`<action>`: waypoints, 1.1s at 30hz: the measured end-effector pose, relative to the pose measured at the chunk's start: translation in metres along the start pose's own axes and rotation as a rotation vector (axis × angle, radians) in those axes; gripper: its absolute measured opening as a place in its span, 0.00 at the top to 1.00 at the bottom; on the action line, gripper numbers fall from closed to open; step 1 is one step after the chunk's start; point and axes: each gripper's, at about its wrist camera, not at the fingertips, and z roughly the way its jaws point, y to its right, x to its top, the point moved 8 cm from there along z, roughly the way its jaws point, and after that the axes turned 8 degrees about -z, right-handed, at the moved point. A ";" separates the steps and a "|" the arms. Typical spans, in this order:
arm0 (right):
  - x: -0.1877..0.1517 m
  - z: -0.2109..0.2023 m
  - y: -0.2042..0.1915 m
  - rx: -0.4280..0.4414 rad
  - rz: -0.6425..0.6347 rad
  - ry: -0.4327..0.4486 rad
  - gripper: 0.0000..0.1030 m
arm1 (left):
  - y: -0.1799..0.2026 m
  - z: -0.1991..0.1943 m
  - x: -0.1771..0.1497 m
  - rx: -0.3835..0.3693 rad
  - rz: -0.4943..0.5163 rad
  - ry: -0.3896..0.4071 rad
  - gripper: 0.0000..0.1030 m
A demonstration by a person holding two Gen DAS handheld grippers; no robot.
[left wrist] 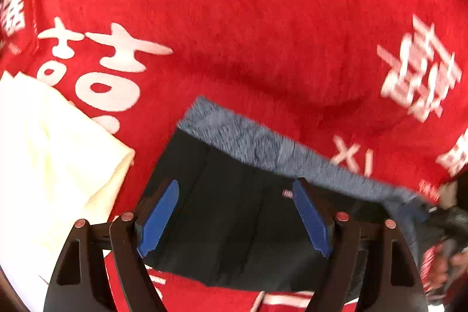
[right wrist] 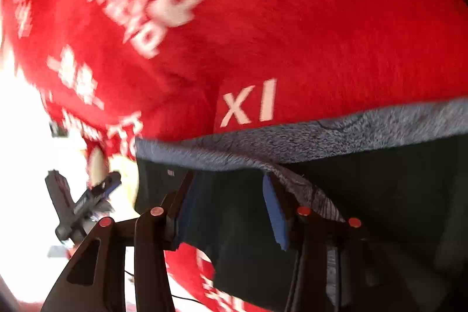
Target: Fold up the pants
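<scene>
With the dark pants lying folded on the red blanket, both the left gripper and right gripper are hovering jaws apart, so they should be lifting straight off without dragging the grey fleecy edge.

A home setting is suggested by a plush red blanket printed with white characters and a folded cream cloth laid on it.

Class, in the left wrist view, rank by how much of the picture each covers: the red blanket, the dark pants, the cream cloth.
1. red blanket, by far the most.
2. and 3. dark pants and cream cloth look roughly alike; the cloth runs off the frame's edge, so I won't rank them.
</scene>
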 end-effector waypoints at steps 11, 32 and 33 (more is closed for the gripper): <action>-0.008 0.031 0.028 -0.146 -0.105 -0.108 0.73 | 0.020 0.050 -0.042 0.204 0.157 -0.052 0.22; -0.252 -0.176 0.100 -0.334 0.268 0.170 0.44 | 0.231 -0.026 -0.262 -0.363 0.332 -0.382 0.22; -0.266 -0.181 0.104 -0.340 0.287 0.173 0.44 | 0.235 -0.027 -0.268 -0.368 0.333 -0.389 0.22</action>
